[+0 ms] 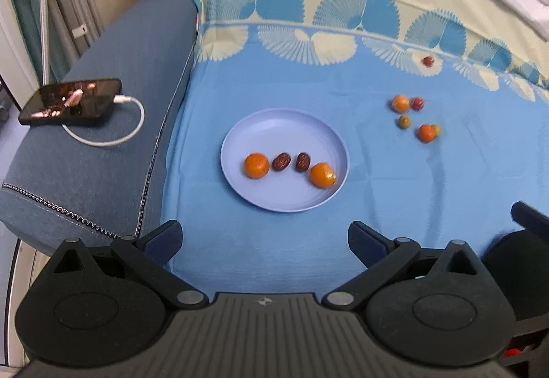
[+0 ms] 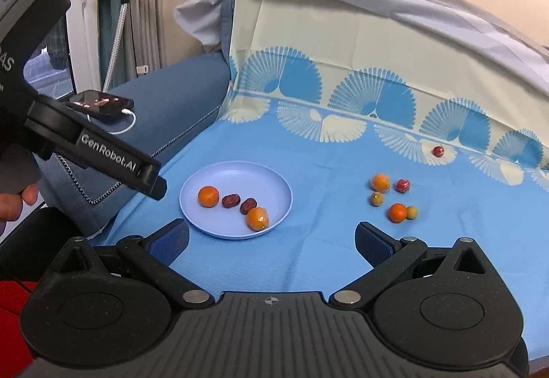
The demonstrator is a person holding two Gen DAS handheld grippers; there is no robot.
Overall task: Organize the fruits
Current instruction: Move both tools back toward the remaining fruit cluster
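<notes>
Blue cloth bare between plate and loose fruits.

A sofa seat covered by a blue cloth with cream fan patterns along its far edge. Left of centre on the cloth sits a pale blue plate. To the right lie loose small fruits: two orange, two greenish, one red, clustered together, and another red one apart, farther back. At left, on the sofa's blue arm, rests a phone with a white cable.
</notes>
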